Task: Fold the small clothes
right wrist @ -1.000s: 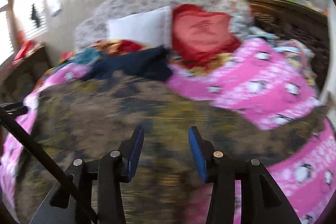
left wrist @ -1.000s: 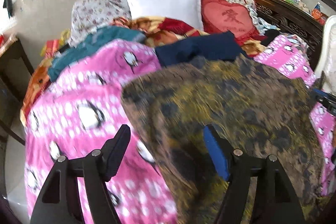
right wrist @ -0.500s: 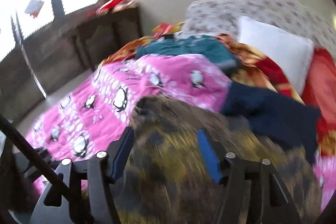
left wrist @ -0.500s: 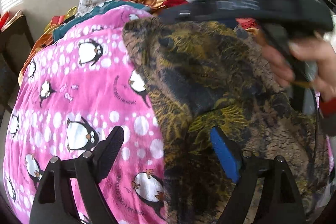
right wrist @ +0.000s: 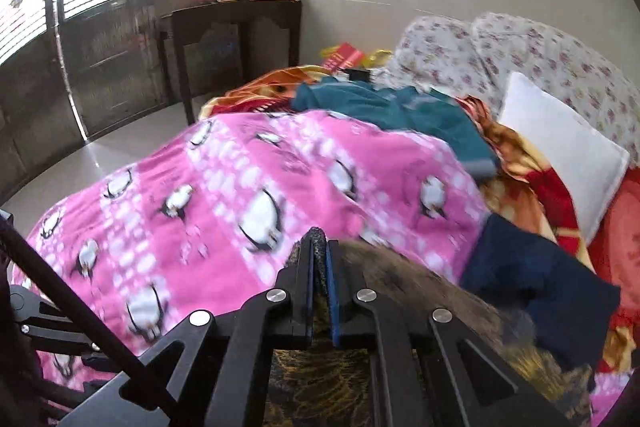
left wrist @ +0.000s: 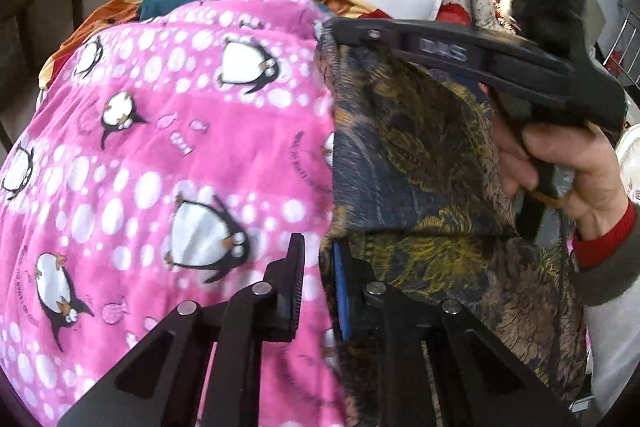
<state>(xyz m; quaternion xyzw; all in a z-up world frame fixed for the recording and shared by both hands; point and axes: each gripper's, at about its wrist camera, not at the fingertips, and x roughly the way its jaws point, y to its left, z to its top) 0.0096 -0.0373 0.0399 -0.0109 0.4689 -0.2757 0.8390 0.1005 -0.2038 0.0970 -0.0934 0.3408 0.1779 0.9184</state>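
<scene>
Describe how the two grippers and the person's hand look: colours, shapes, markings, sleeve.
Both grippers, the left gripper and the right gripper, are black, with angular linkage arms, silver pivot pins and a blue pad on one finger. The right one's side carries raised lettering, unreadable. The hand is bare, with a red cuff under a grey sleeve.

Right tool (right wrist: 319, 263) clamped tight on fabric, left tool (left wrist: 318, 279) nearly closed, right hand (left wrist: 568, 171) gripping handle
</scene>
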